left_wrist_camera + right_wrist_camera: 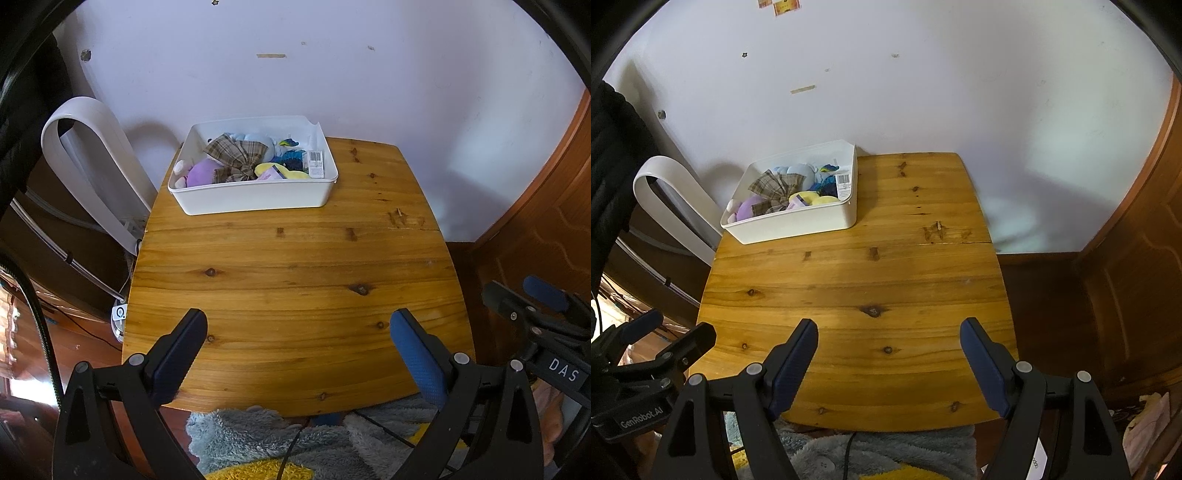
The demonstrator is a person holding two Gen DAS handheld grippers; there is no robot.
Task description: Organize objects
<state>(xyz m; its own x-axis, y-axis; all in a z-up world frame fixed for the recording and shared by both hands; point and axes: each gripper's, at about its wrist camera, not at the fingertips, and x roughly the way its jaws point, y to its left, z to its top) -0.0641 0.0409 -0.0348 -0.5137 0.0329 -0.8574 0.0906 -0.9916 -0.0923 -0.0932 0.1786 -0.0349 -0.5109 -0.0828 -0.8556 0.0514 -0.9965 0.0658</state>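
Both my left gripper (297,325) and right gripper (888,334) stand wide and empty. Far ahead, the white rectangular plastic bin (255,195) holds soft, light plush toys (201,173). I judge its stiff rim the best hold.

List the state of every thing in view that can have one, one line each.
White bin: uncovered, upright at the table's far left corner, filled with items.
Plaid bow: lying on top of the bin's contents.
Purple plush: inside the bin, at its left end.
Wooden table: bare apart from the bin.
Left gripper: open, holding nothing.
Right gripper: open, holding nothing.
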